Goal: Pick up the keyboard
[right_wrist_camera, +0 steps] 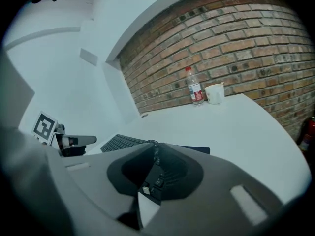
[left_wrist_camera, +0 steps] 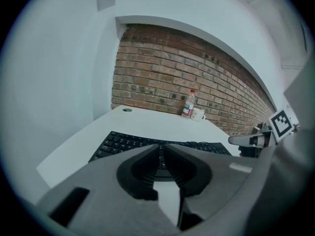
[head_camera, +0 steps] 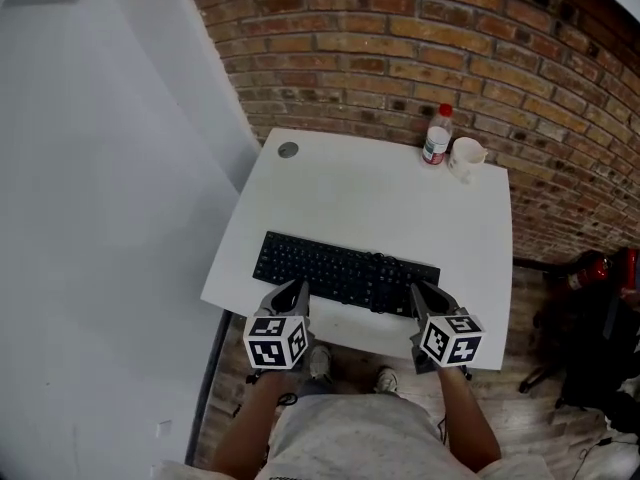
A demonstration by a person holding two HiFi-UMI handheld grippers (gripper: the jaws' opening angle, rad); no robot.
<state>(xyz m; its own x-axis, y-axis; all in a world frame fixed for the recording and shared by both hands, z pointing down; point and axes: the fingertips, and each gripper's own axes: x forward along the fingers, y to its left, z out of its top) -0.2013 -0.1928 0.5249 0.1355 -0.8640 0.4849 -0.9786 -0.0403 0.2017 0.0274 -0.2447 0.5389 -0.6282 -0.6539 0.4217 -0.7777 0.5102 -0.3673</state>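
Head view, with both gripper views. One black, flat, rectangular computer keyboard [head_camera: 340, 268] lies across the near half of the single white rectangular table [head_camera: 380, 193], its long side parallel to the near edge. Its key legends are too small to read.

The left gripper [head_camera: 297, 290] and right gripper [head_camera: 420, 293] hang at the keyboard's near edge, one towards each end. Each carries one cube with black-and-white square markers. Both pairs of jaws have their tips together and clamp nothing; whether they touch the keyboard cannot be told.

At the far right corner stand one clear plastic bottle with a red cap [head_camera: 436, 136], its label unreadable, and just beside it one white mug [head_camera: 466, 155]. One round grey grommet [head_camera: 288, 150] sits at the far left corner. A red brick wall [head_camera: 400, 48] stands behind.
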